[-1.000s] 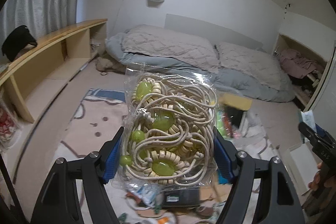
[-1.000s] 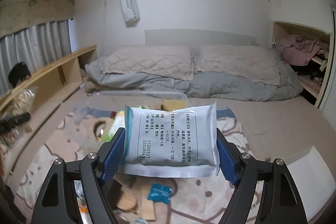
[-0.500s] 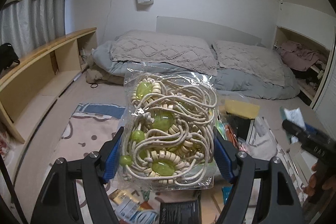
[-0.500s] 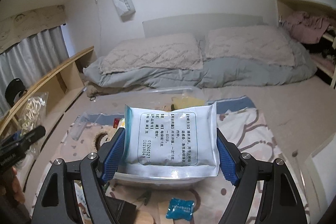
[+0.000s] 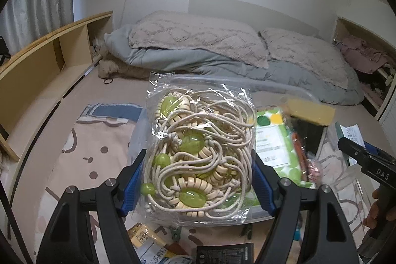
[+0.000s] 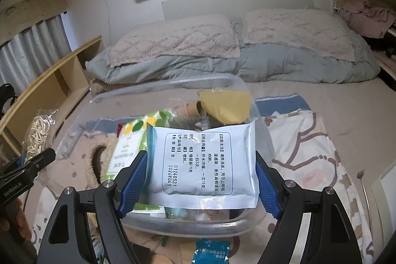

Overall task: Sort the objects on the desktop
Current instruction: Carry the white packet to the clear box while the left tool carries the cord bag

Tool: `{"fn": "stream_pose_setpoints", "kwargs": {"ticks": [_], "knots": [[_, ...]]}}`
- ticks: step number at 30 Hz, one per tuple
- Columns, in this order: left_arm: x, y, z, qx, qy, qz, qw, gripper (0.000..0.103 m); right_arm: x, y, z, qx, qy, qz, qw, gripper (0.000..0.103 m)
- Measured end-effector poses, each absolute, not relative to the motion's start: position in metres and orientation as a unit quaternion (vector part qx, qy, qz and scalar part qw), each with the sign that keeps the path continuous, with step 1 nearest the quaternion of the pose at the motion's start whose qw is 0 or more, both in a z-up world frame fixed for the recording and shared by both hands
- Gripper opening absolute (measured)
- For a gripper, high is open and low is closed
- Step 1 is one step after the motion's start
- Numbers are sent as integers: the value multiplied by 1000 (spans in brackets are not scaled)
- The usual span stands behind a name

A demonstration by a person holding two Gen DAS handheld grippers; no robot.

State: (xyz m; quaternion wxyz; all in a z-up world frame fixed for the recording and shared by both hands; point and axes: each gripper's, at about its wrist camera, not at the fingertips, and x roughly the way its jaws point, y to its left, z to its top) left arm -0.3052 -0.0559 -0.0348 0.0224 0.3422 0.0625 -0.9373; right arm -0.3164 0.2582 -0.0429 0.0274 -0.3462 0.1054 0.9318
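My left gripper point(image 5: 198, 180) is shut on a clear bag of cream cord with green beads point(image 5: 200, 152), held above the near left part of a clear plastic bin point(image 5: 297, 90). My right gripper point(image 6: 200, 180) is shut on a white sachet with black printed text point(image 6: 200, 160), held over the near side of the same bin point(image 6: 188, 227). The bin holds a green-dotted pack point(image 6: 128, 147), a yellow sponge point(image 6: 225, 105) and other small items. The left gripper with its bag also shows in the right wrist view point(image 6: 37, 137); the right gripper's side shows in the left wrist view point(image 5: 366, 160).
The bin sits on a patterned rug point(image 6: 309, 152). Loose packets lie in front of it: a blue sachet point(image 6: 212, 251), a yellow pack point(image 5: 143, 236) and a black box point(image 5: 225, 254). A bed with grey bedding point(image 5: 222, 51) lies behind, a wooden shelf point(image 5: 49, 61) at left.
Both grippers have moved forward and down toward the bin, which now sits right under the held bag and sachet. Neither grip has changed.
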Motion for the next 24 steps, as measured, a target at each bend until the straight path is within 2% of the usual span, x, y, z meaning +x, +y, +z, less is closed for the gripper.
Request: {"fn": "stream_pose_setpoints", "kwargs": {"ticks": [2,4,9,20,24], "knots": [[-307,-59,-40,347,63,-935,24,76,-320,258,-50,-355,105,928,36,83],[-308,-62,-45,353,70,-933,24,76,-321,261,-54,-358,113,926,41,92],[-314,-68,-52,364,97,-926,19,76,-317,268,-52,-351,139,925,28,92],[-321,-67,-61,380,99,-919,21,76,-317,268,-57,-365,134,921,18,92],[-323,-68,-63,381,104,-918,23,76,-314,273,-52,-363,161,918,0,92]]}}
